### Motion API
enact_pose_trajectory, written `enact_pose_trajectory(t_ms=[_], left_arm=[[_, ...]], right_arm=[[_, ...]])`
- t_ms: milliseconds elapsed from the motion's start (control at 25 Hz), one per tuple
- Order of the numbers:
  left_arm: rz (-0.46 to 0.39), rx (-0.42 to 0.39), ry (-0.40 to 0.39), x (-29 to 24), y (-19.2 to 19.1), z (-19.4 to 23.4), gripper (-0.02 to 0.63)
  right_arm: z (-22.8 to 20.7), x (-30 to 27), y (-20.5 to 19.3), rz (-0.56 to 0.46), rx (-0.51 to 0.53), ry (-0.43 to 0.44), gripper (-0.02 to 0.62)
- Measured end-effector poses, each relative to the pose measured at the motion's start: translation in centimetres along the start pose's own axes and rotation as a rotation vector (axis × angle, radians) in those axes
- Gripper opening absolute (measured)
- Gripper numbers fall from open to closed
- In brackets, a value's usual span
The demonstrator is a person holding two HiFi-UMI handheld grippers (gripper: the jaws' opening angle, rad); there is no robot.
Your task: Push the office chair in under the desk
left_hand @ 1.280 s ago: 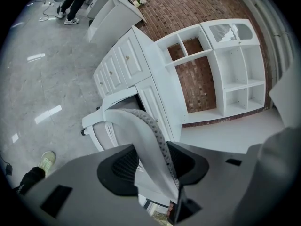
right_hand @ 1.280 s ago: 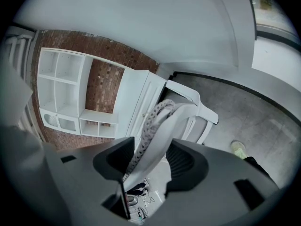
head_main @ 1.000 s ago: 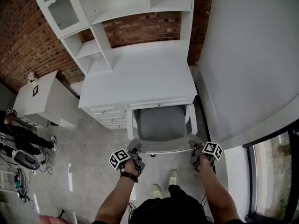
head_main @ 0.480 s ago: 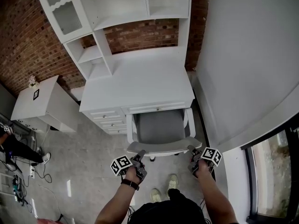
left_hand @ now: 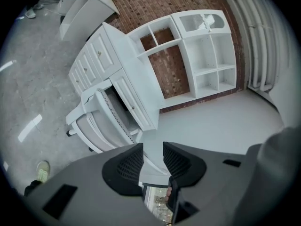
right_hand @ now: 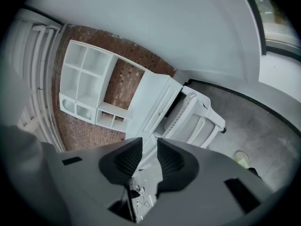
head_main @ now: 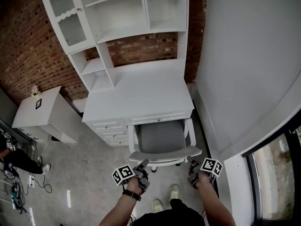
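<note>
The white office chair [head_main: 162, 136] with a grey seat stands tucked into the kneehole of the white desk [head_main: 141, 95], only its backrest [head_main: 164, 153] sticking out. My left gripper [head_main: 143, 165] hovers just behind the backrest's left end, clear of it. Off the right end, my right gripper [head_main: 192, 165] also hangs free. Both sets of jaws are closing with nothing between them. The left gripper view shows the left gripper [left_hand: 153, 157] pointing past the chair [left_hand: 101, 121]. The right gripper [right_hand: 149, 155] faces the chair [right_hand: 197, 119] and desk [right_hand: 153, 100].
A white hutch [head_main: 117, 13] of shelves rises on the desk against a brick wall [head_main: 28, 55]. A white wall [head_main: 244, 65] runs close on the right. A low white cabinet [head_main: 44, 112] stands left, with cables [head_main: 14, 187] on the floor. My shoes [head_main: 175, 190] are behind the chair.
The chair has slid further in under the desk. Both grippers have come off the backrest's ends and drawn back a little, and their jaws have narrowed.
</note>
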State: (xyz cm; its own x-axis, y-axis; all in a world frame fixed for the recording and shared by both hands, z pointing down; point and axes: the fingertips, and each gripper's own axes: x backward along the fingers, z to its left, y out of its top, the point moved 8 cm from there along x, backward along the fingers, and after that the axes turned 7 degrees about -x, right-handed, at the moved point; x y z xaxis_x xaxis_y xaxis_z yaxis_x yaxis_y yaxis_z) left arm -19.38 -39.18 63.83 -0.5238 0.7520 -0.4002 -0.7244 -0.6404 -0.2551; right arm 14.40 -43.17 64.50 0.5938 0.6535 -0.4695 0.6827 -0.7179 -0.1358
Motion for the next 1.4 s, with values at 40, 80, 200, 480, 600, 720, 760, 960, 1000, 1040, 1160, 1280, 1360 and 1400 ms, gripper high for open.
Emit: enact_pose_trajectory(t_ms=[40, 80, 200, 480, 600, 720, 760, 960, 1000, 1040, 1160, 1280, 1360, 1400], left_arm=[[-0.006, -0.013, -0.007, 0.3, 0.1, -0.4, 0.129], [-0.013, -0.025, -0.014, 0.6, 0.3, -0.8, 0.122], [-0.039, -0.072, -0.033, 1.4, 1.0, -2.3, 0.108], [-0.086, -0.233, -0.086, 3.7, 2.9, -7.1, 0.061], [-0.104, -0.309, -0.102, 4.3, 3.3, -9.0, 0.038], [-0.118, -0.375, -0.11, 4.6, 3.6, -10.8, 0.029], [-0.123, -0.399, -0.114, 4.7, 3.7, -11.4, 0.028], [-0.139, -0.548, -0.133, 5.6, 4.3, -14.2, 0.02], [-0.142, -0.588, -0.132, 5.8, 4.3, -14.8, 0.02], [-0.147, -0.632, -0.13, 5.9, 4.4, -15.4, 0.018], [-0.172, -0.767, -0.141, 7.0, 4.9, -18.3, 0.012], [-0.209, -0.897, -0.16, 8.2, 5.1, -21.3, 0.011], [-0.232, -0.98, -0.16, 8.8, 5.2, -22.9, 0.011], [-0.243, -1.019, -0.157, 9.1, 5.1, -23.5, 0.011]], right_arm=[[0.6, 0.2, -0.1, -0.002, 0.017, 0.013, 0.084], [1.3, 0.5, -0.2, -0.006, 0.036, 0.022, 0.077], [3.1, 1.3, 0.1, -0.043, 0.106, 0.026, 0.042], [7.3, 3.9, 0.9, -0.129, 0.3, 0.038, 0.026], [9.2, 5.0, 1.2, -0.157, 0.398, 0.049, 0.023], [11.1, 5.8, 1.5, -0.173, 0.473, 0.073, 0.021], [11.7, 6.0, 1.5, -0.178, 0.495, 0.081, 0.021], [14.5, 7.0, 1.0, -0.214, 0.623, 0.099, 0.02], [15.1, 7.2, 0.9, -0.219, 0.649, 0.109, 0.02], [15.7, 7.4, 0.9, -0.224, 0.674, 0.121, 0.02], [18.3, 8.5, 0.8, -0.258, 0.758, 0.146, 0.017], [21.0, 9.8, 0.5, -0.31, 0.861, 0.16, 0.015], [22.4, 10.6, 0.2, -0.345, 0.922, 0.175, 0.014], [23.0, 10.9, 0.0, -0.362, 0.951, 0.183, 0.014]])
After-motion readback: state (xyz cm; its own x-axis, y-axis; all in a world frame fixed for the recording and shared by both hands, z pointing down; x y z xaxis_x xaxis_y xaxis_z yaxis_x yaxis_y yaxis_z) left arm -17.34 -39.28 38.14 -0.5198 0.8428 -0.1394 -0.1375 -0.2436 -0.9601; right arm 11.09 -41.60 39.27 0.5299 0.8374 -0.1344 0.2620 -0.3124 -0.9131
